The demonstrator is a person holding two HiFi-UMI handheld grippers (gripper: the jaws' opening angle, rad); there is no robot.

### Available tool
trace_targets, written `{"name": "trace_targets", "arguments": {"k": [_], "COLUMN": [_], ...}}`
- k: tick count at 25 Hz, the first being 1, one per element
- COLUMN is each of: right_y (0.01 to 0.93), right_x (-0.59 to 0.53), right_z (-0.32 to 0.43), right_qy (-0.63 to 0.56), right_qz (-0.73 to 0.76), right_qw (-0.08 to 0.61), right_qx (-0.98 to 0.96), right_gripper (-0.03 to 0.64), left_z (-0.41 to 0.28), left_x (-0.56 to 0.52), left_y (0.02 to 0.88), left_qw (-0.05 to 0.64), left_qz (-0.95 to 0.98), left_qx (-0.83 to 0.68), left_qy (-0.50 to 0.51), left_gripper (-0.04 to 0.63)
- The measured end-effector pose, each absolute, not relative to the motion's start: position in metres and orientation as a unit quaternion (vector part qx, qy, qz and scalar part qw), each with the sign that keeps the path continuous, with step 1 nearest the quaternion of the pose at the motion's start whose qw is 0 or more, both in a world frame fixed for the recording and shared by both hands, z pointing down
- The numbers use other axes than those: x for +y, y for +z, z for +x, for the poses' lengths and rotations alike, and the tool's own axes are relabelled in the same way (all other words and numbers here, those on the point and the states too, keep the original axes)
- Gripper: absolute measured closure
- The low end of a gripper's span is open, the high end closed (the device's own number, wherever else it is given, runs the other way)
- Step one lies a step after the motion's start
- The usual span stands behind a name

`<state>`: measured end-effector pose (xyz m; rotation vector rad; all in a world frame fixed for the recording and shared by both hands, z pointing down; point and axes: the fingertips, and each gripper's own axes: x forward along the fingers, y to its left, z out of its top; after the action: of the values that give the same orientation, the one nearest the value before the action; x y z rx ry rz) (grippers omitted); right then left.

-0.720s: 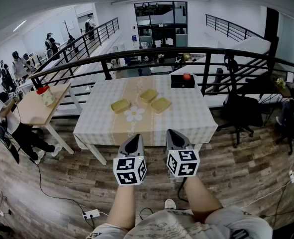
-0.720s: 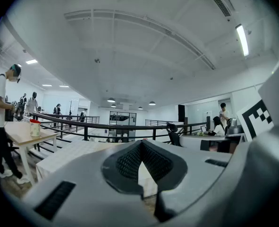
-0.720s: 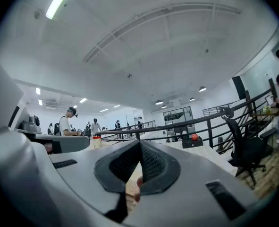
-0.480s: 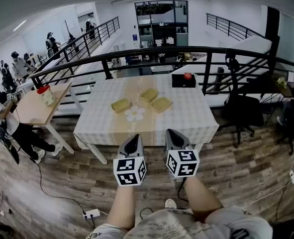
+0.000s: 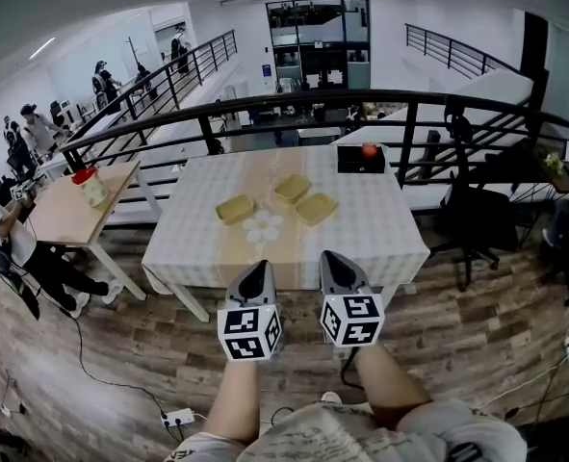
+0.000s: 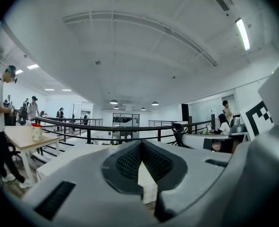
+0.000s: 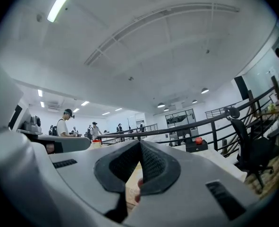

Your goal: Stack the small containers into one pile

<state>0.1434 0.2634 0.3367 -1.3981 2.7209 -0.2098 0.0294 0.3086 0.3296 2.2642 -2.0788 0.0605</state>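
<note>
Both claws are seen low in the head view, held side by side over the floor at the near edge of the bench (image 5: 380, 229). The left claw (image 5: 256, 269) and the right claw (image 5: 334, 258) are each drawn to a point, well short of the flower print (image 5: 262, 225) on the cloth.

Three shallow yellow containers are laid around that flower. The left container (image 5: 234, 208) is placed just beyond it and to its left, the far container (image 5: 292, 188) beyond it and a little right, and the right container (image 5: 315, 208) to its right. All three are set open side up and apart from one another, though the far and right ones are nearly corner to corner. No stacking is judged to be done: all three remain to be gathered into one pile.

The left container's long axis is laid roughly across the bench, slightly slanted. The other two are turned corner-on, their long axes running diagonally.

From the left gripper view, the left claw (image 6: 140, 145) is shown closed, its dark pads met at the tip with nothing held between them. Only a sliver of pale cloth is glimpsed below; no container is caught here.

From the right gripper view, the right claw (image 7: 139, 143) is likewise shown closed and empty. The containers are not shown here either.
</note>
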Motion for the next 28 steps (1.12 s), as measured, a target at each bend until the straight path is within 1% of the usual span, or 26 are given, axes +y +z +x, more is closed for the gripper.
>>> {"name": "trace_targets", "arguments": {"k": [7, 19, 28], "right_y": [0.333, 0.344, 0.359], "right_x": [0.216, 0.161, 0.128], "right_z": [0.148, 0.166, 0.148], "right_qy": [-0.075, -0.086, -0.087], "right_qz": [-0.448, -0.433, -0.426], "right_qw": [0.044, 0.039, 0.031], "right_qx": [0.890, 0.896, 0.900], "right_gripper": [0.617, 0.617, 0.617], "left_z": [0.035, 0.049, 0.033], "left_x": [0.265, 0.215, 0.180], "left_y": [0.325, 0.336, 0.350], "left_qw": [0.023, 0.030, 0.033], "left_qz": [0.731, 0.712, 0.708], "left_qx": [-0.682, -0.701, -0.705], "left_qy": [0.022, 0.022, 0.022], "left_gripper": [0.589, 0.589, 0.589]}}
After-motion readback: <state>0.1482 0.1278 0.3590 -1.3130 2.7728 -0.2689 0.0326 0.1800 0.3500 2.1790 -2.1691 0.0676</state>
